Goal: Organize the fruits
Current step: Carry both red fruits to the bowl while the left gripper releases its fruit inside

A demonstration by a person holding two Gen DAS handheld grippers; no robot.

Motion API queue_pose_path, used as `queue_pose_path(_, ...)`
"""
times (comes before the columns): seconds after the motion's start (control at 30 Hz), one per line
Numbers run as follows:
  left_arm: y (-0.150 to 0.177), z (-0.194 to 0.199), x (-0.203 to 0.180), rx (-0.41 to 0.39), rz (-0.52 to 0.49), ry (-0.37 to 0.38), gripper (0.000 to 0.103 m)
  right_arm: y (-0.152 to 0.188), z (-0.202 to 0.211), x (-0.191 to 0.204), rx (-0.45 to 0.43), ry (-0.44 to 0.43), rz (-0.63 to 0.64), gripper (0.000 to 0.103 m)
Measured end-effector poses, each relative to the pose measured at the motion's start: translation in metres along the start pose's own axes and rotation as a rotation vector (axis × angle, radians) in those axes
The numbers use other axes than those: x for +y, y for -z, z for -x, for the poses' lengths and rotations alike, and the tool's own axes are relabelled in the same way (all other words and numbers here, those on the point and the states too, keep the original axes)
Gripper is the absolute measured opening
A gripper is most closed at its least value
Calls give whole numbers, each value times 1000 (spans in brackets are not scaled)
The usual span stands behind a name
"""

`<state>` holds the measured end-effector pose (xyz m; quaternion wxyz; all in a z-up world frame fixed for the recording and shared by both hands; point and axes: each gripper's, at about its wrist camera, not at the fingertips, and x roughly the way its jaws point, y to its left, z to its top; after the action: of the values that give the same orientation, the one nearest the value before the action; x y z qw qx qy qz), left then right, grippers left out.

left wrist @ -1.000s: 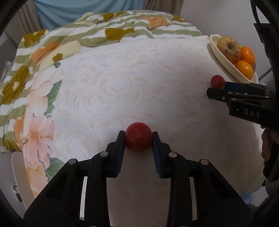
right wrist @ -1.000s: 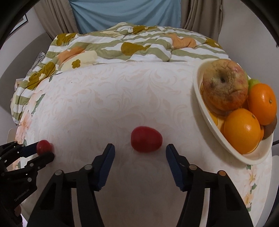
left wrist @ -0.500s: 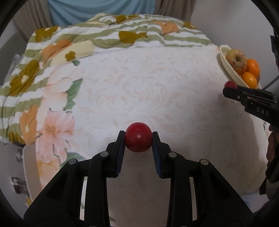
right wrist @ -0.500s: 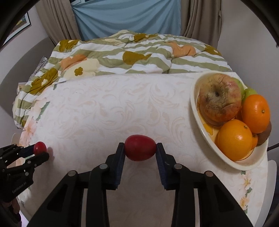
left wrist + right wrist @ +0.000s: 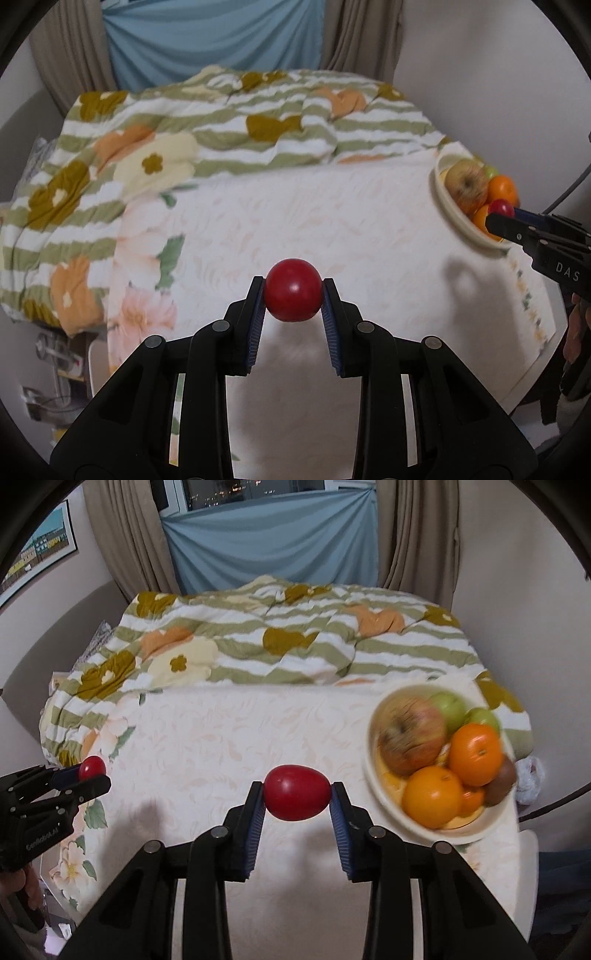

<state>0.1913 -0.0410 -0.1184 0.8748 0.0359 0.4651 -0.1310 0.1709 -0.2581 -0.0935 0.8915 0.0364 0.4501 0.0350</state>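
Note:
My left gripper [image 5: 293,291] is shut on a round red fruit [image 5: 293,295] and holds it above the cloth-covered table [image 5: 332,221]. My right gripper [image 5: 297,794] is shut on an oval red fruit [image 5: 297,793], also lifted off the table. A cream bowl [image 5: 391,812] at the table's right holds an apple [image 5: 412,734], two oranges [image 5: 432,797], green fruits and a kiwi. In the left wrist view the right gripper [image 5: 498,218] and its fruit hang beside the bowl [image 5: 448,206]. In the right wrist view the left gripper [image 5: 92,775] is at the far left.
A striped floral quilt [image 5: 288,642] lies on the bed behind the table. A blue cloth [image 5: 273,550] and curtains hang at the back wall. The table's right edge is just past the bowl. A white plastic bag [image 5: 530,779] lies right of the bowl.
My right gripper closed on the oval red fruit and lifted it off the table. Both grippers have risen with their fruits, and the right one is now nearer the bowl.

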Motion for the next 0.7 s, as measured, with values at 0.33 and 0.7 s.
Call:
queue_pose_path(0.33,-55,4,-60,-69,-36,25,37,-22,24,-56,-57,19,8,33)
queue_pose_path(0.7,-117,-43,-142,-58,-79,88,37,-48,6,-124,-51,-11,15,33)
